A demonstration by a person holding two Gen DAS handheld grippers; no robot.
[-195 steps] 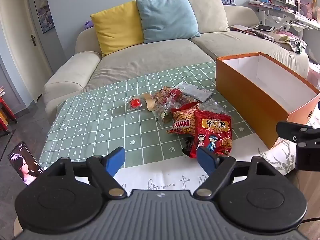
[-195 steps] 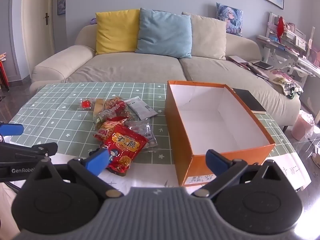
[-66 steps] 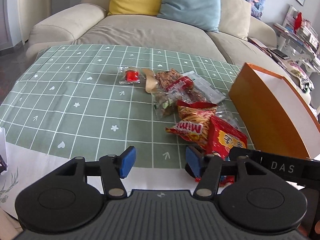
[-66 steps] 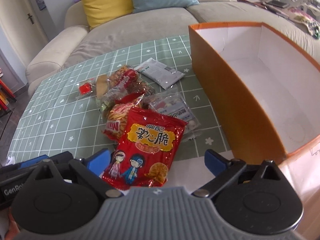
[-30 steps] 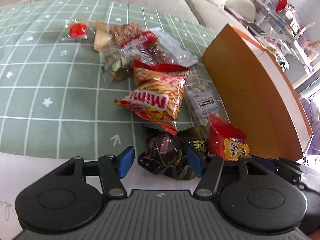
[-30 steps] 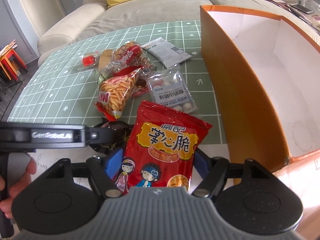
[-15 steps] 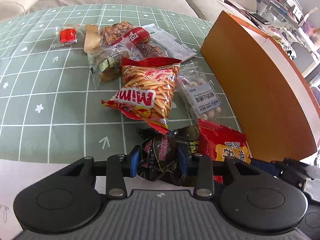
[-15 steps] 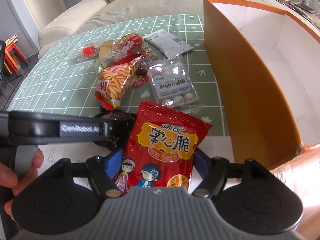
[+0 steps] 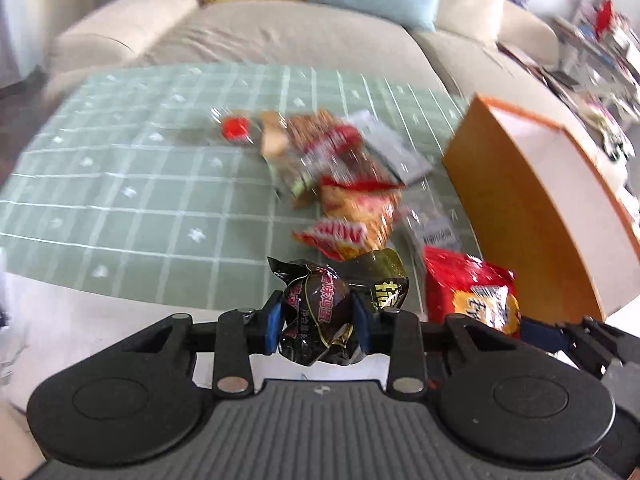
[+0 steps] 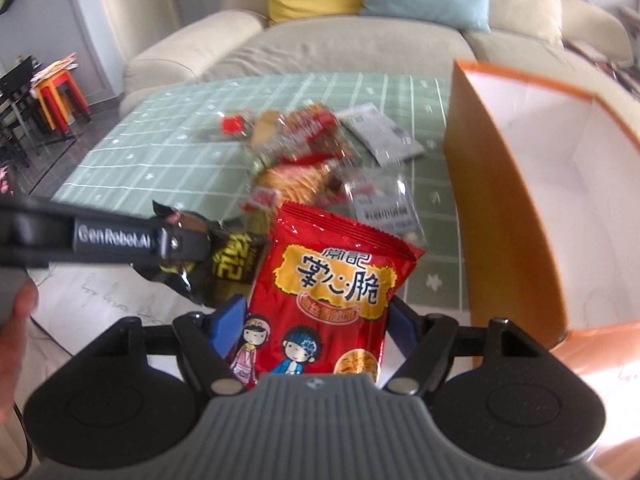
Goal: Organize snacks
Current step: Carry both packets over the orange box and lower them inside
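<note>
My left gripper (image 9: 318,322) has a crumpled dark snack packet (image 9: 316,300) between its blue pads; the jaws are still closing and press on it, holding it off the table. The same dark packet (image 10: 234,258) shows in the right wrist view under the left gripper's finger (image 10: 116,236). My right gripper (image 10: 316,320) is shut on the lower end of a red snack bag (image 10: 332,276), which stands upright. That red bag (image 9: 468,292) sits just right of the dark packet. The open orange box (image 10: 492,200) stands to the right.
Several snacks lie piled on the green checked cloth (image 9: 120,184): a striped red-orange bag (image 9: 356,216), a clear packet of white balls (image 10: 384,204), a grey sachet (image 10: 384,132), a small red packet (image 9: 236,128). A sofa (image 9: 280,36) stands behind. A hand (image 10: 16,320) holds the left gripper.
The left gripper closed on the dark packet and rose with it off the table. The right gripper lifted a little with the red bag. Both views now look further up towards the sofa.
</note>
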